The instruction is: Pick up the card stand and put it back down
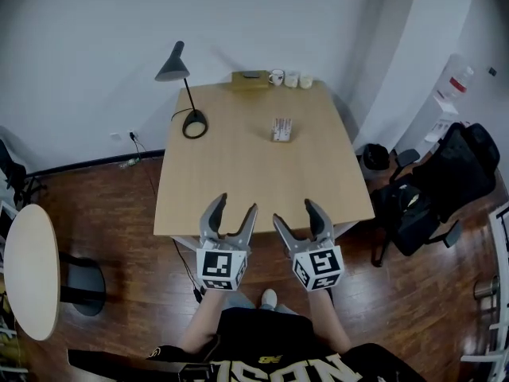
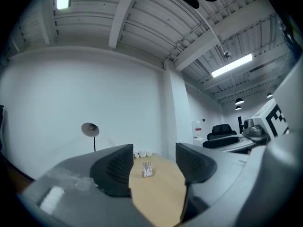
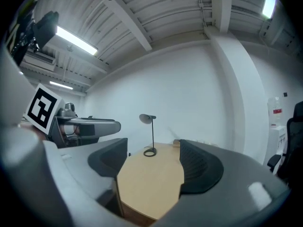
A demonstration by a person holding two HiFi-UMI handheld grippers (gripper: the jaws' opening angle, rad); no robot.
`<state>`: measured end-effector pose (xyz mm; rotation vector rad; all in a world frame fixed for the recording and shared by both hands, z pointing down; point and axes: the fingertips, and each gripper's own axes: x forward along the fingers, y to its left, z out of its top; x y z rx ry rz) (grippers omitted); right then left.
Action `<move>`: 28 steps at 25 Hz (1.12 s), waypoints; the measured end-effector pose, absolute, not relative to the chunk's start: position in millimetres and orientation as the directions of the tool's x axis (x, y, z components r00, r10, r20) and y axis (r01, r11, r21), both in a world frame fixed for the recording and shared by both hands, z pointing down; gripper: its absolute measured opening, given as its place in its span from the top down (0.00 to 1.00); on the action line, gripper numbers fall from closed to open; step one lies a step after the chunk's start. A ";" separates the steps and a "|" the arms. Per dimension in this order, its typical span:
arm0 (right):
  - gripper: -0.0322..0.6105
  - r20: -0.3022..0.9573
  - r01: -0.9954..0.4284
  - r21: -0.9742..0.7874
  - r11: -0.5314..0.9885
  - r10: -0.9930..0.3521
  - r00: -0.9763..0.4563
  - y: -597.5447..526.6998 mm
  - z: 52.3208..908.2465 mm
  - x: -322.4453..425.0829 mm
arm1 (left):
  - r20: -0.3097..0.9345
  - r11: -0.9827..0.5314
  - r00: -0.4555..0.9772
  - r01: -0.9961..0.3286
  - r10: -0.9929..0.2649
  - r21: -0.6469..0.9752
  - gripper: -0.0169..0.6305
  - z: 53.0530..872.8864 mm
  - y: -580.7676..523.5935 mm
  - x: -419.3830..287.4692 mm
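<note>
Left tool point(image 1: 236, 207) and right tool point(image 1: 295, 213) hang released, empty, at the near edge of the worktop point(image 1: 231, 181). Card stand point(image 1: 281, 129) sits well apart, farther back.

White walls point(image 1: 87, 46), wooden floor point(image 1: 119, 205)

- Head view: from above the person, looking steeply down; the wooden table point(image 1: 238, 173) lies ahead, towards 12 o'clock.
- Left gripper view: level along its jaws, card stand point(image 2: 147, 169) far off at 12 o'clock.
- Right gripper view: level, desk lamp point(image 3: 150, 136) at 12 o'clock.
- All three share the wooden table.
</note>
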<state>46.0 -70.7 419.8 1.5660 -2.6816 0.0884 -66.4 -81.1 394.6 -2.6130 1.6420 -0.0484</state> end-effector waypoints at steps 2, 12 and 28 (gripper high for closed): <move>0.42 0.079 -0.865 -0.070 0.497 -0.862 -0.501 -81.3 431.1 42.2 | 0.024 -0.435 0.435 -0.897 -0.900 -0.079 0.54 400.6 -91.2 -65.4; 0.42 0.144 -0.892 -0.004 0.452 -0.883 -0.447 -171.5 437.4 26.0 | 0.038 -0.489 0.488 -0.870 -0.872 -0.057 0.54 412.6 -196.6 -83.9; 0.44 0.086 -0.967 -0.038 0.250 -0.964 -0.253 -282.5 427.9 54.2 | 0.024 -0.570 0.570 -0.819 -0.822 -0.059 0.55 415.1 -322.8 -82.3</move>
